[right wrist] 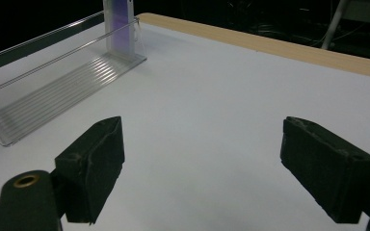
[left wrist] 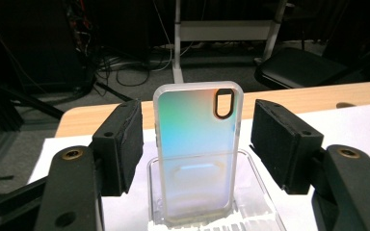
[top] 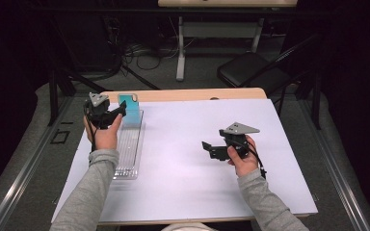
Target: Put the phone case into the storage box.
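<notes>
A phone case [left wrist: 196, 149] with an iridescent teal-to-pink back stands upright in the far end of a clear ridged plastic rack [top: 129, 144]. In the high view the case [top: 130, 109] shows teal. My left gripper [left wrist: 195, 139] is open, its jaws on either side of the case with gaps on both sides. In the high view that gripper [top: 110, 113] sits just left of the case. My right gripper [top: 211, 148] hovers open over the white sheet at mid-right, nothing between its jaws. The right gripper view shows the rack [right wrist: 62, 94] and the case [right wrist: 119, 24] far off to the left.
A white sheet [top: 188, 159] covers the wooden table [top: 183, 94]. Beyond the table's far edge are a dark chair [top: 250, 70], floor cables [top: 144, 55] and another table's white legs [top: 180, 48]. Grey-sleeved forearms [top: 89, 192] come in from below.
</notes>
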`<move>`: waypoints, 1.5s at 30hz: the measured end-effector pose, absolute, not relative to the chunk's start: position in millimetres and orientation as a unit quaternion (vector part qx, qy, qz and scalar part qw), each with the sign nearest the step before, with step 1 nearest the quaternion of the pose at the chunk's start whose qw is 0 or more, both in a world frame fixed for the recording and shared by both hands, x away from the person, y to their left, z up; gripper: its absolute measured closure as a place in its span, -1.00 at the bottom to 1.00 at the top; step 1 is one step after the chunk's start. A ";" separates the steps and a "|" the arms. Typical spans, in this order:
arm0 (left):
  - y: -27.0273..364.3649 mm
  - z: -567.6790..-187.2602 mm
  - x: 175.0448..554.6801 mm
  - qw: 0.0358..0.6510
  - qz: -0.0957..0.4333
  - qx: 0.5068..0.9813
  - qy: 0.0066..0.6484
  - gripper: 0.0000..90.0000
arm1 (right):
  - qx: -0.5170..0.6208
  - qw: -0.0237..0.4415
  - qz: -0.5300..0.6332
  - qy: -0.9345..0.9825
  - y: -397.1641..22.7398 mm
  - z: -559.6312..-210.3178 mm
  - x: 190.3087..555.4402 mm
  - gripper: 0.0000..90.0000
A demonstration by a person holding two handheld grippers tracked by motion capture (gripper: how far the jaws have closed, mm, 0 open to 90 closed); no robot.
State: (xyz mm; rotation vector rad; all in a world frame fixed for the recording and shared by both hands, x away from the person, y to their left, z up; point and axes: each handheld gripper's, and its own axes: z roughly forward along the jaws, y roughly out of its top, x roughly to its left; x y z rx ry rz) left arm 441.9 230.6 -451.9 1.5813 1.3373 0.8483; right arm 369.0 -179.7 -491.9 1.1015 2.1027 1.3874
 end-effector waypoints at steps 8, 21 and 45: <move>233.2 -446.9 428.2 0.435 0.348 0.637 0.533 -0.20 | 0.394 0.194 0.495 0.750 -180.2 -491.1 368.5 -0.67; 227.5 -437.5 411.0 0.455 0.329 0.650 0.511 -0.36 | 0.392 0.199 0.494 0.750 -182.5 -490.5 367.1 -0.67; 208.7 -441.0 373.7 0.513 0.244 0.704 0.427 -0.54 | 0.389 0.206 0.498 0.747 -182.3 -485.3 360.5 -0.67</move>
